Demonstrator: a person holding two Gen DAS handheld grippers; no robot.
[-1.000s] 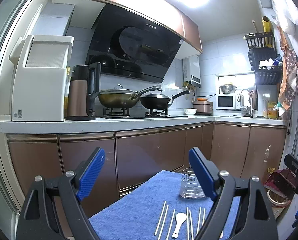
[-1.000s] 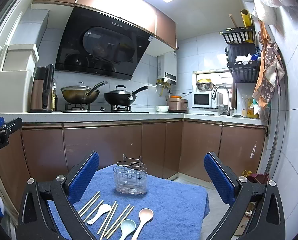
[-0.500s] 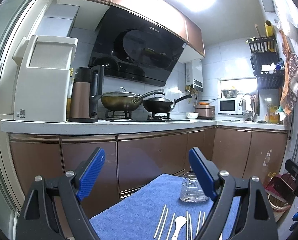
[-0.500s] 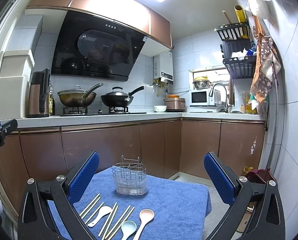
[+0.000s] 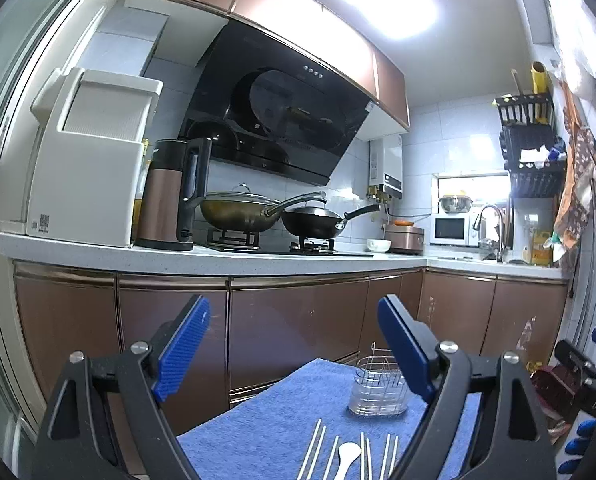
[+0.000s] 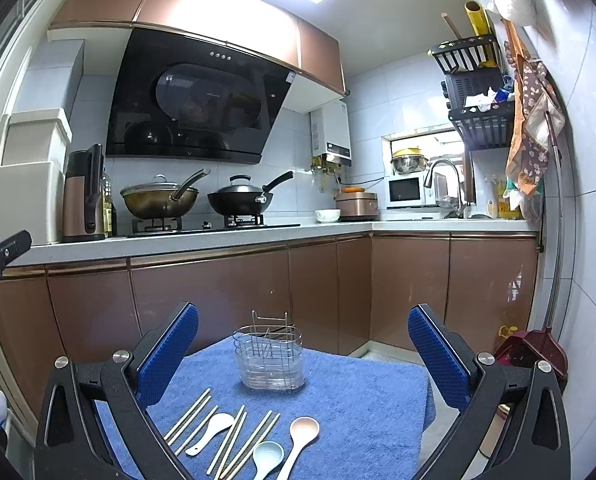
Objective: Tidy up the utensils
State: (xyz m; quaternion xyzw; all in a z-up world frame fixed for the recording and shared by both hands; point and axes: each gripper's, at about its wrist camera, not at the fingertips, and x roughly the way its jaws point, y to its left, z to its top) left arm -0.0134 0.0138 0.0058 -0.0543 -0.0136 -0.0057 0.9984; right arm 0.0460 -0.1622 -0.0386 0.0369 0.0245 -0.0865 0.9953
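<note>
Starting with nothing held, both the left gripper (image 5: 293,344) and the right gripper (image 6: 302,346) hover with jaws spread wide above the blue towel (image 6: 362,396). A sound first pick is probably the nearest chopsticks (image 6: 187,414): come down low, pinch mid-length, then drop them upright into the wire utensil holder (image 6: 269,354) (it looks light, so could tip). White spoon (image 6: 211,432), pale-blue spoon (image 6: 267,454) and pink spoon (image 6: 302,436) lie alongside. Behind stands a kitchen counter (image 6: 217,240) with two woks.

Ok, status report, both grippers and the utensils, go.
Left gripper open, empty. Right gripper open, empty. Chopsticks and three spoons flat on blue towel; wire caddy upright behind them. Nothing in the way.
</note>
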